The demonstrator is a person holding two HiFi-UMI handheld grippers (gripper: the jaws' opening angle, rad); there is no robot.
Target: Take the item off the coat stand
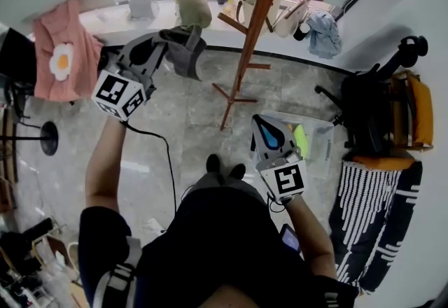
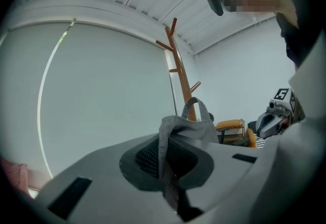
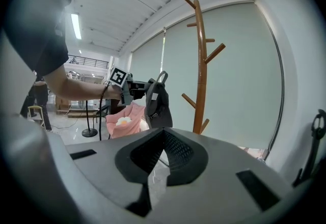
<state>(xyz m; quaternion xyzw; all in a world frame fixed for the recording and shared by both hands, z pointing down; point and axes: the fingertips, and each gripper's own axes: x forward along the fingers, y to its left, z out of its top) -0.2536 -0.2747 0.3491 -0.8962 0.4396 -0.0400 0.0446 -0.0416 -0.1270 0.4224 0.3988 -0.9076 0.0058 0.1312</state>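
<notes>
A dark grey cap hangs from my left gripper, which is shut on its fabric next to the strap loop. In the left gripper view the cloth is pinched between the jaws of the left gripper. The right gripper view shows the cap dangling clear of the wooden coat stand, to its left. All the pegs of the stand that I can see are bare. My right gripper is lower and to the right, shut on nothing.
A pink garment with a flower hangs at the left. Bags and a blue cloth lie on the window ledge. A clear bin stands on the floor, a black chair at the right.
</notes>
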